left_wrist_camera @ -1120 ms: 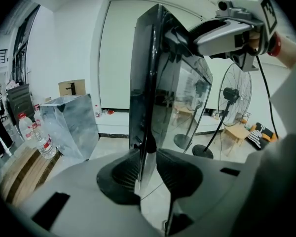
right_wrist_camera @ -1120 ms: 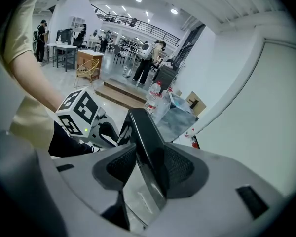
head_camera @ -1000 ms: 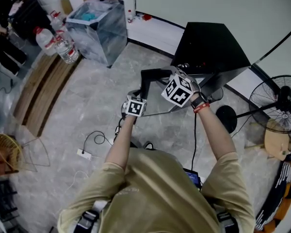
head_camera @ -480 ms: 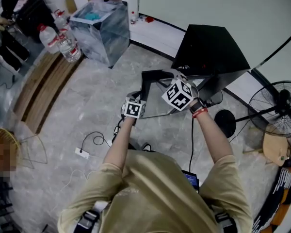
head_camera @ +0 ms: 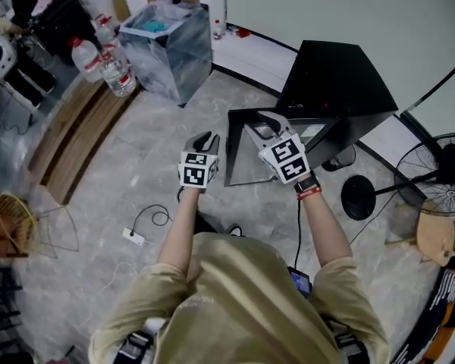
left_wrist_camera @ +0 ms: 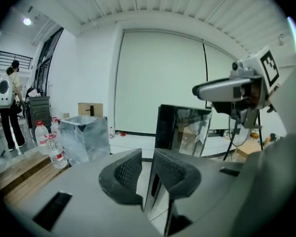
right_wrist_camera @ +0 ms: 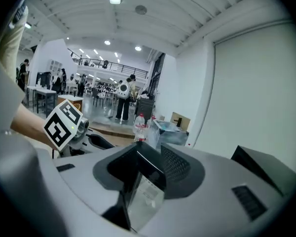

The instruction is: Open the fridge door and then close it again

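While the person stands facing it, the fridge [head_camera: 334, 78] sits upright on the floor at the foot of the white wall. Its long axis is vertical and its front is turned out into the room toward them. It's a small black cabinet, dull on top, with a glossy dark skin that mirrors the room in the left gripper view. Its door [head_camera: 236, 142] is swung wide open, so the free edge points across the floor toward the box [head_camera: 171, 48] and the bottles [head_camera: 110, 63] by the far wall. The door stands upright too, black outside and pale inside, with a small label on the lining in the right gripper view. The right gripper [head_camera: 267, 120] reaches along the door's top edge. That edge sits between its jaws, which have just been closing and look clamped on it, the black rim filling the gap between the pads. The left gripper [head_camera: 206, 139] hangs in the air just beside the door's free edge, apart from it. Its jaws have just been closing as well and stand a narrow slit apart with nothing between them. The door shows only beyond them, through the slit. A fan [head_camera: 440, 169] stands on the floor on the person's right, well apart from the fridge.
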Motion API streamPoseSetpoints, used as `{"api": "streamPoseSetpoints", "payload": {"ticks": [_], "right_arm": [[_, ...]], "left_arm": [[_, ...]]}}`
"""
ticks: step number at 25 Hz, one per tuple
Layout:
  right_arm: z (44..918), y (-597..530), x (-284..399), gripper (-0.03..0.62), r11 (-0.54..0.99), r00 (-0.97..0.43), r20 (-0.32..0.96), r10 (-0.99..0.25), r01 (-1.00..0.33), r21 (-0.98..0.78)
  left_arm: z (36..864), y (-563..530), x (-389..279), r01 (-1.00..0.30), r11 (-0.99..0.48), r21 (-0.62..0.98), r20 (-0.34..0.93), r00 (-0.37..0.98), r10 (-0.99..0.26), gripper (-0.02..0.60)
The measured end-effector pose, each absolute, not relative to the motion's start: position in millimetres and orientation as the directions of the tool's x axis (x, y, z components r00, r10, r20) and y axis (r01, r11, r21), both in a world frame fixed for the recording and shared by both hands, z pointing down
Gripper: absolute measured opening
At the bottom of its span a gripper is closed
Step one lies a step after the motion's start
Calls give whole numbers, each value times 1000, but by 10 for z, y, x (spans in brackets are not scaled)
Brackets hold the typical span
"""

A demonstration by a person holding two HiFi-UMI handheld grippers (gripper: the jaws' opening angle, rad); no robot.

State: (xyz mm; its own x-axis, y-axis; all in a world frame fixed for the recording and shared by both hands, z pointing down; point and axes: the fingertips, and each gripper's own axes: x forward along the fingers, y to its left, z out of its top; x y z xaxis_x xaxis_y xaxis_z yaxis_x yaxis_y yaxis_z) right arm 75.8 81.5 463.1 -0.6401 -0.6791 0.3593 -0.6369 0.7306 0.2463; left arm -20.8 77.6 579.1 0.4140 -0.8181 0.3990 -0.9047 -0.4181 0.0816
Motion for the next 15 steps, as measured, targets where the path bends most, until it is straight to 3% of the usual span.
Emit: {"api": "streamPoseSetpoints", "payload": {"ticks": [9,15], "right_arm": [[4441,974,785,103,659,-637,225,-738,-751,35],[4416,1048,877,63,570,-568,158,-808,-821,-39]], "left_arm": [[4838,979,-434,-920,-379,99,171,391,-904,64],[4575,1107,-532,-928,-363,81,95,370,-924,55]]}}
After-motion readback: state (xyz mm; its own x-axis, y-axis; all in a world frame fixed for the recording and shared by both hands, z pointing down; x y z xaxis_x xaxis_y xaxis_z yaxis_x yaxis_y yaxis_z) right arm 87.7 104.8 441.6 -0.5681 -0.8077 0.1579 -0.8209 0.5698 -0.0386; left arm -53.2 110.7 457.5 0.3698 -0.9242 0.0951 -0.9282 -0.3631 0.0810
